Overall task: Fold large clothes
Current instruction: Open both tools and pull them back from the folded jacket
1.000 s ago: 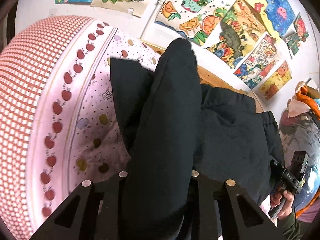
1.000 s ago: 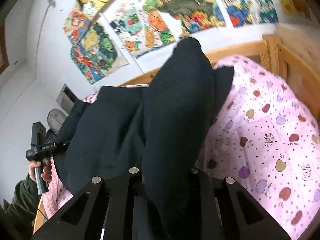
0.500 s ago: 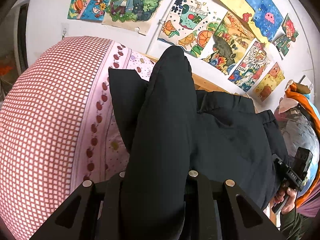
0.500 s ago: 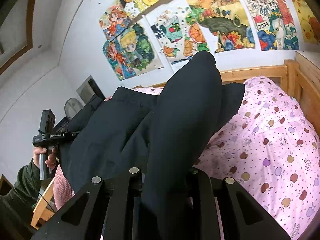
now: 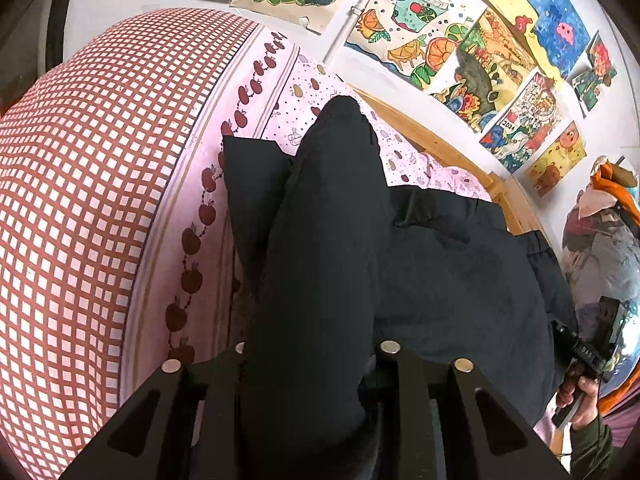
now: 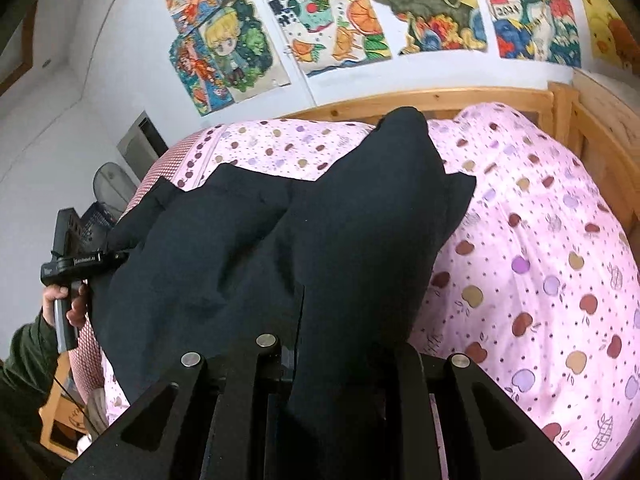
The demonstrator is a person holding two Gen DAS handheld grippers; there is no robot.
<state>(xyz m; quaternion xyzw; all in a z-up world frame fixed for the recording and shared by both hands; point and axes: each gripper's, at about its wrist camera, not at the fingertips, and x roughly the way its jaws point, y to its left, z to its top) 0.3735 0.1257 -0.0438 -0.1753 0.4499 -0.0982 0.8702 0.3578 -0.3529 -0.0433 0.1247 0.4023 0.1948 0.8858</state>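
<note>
Right now a big black padded jacket (image 5: 448,272) lies on a bed, on top of a pink quilt (image 6: 540,264) with little apples printed on it. Both tongs hold it up by a fold.

From the left wrist, the left tongs (image 5: 312,360) have a thick roll of the black jacket stuffed between the two fingers. The jaws have just been opening a little, but the cloth sits tight between them and rises in a tall hump in front. To the left of the jacket is a red and white checked part of the quilt (image 5: 80,208). To the right of the jacket, a hand (image 5: 580,392) holds the other tool.

From the right wrist, the right tongs (image 6: 332,360) also have a fat fold of the jacket between the fingers. These jaws have just been opening a bit too, with the cloth packed between them. To the left of the jacket, a hand (image 6: 66,304) in a dark green sleeve grips the left tool. Behind the jacket runs a wooden bed rail (image 6: 460,98), and above that many bright drawings (image 6: 360,16) are stuck on the white wall.
</note>
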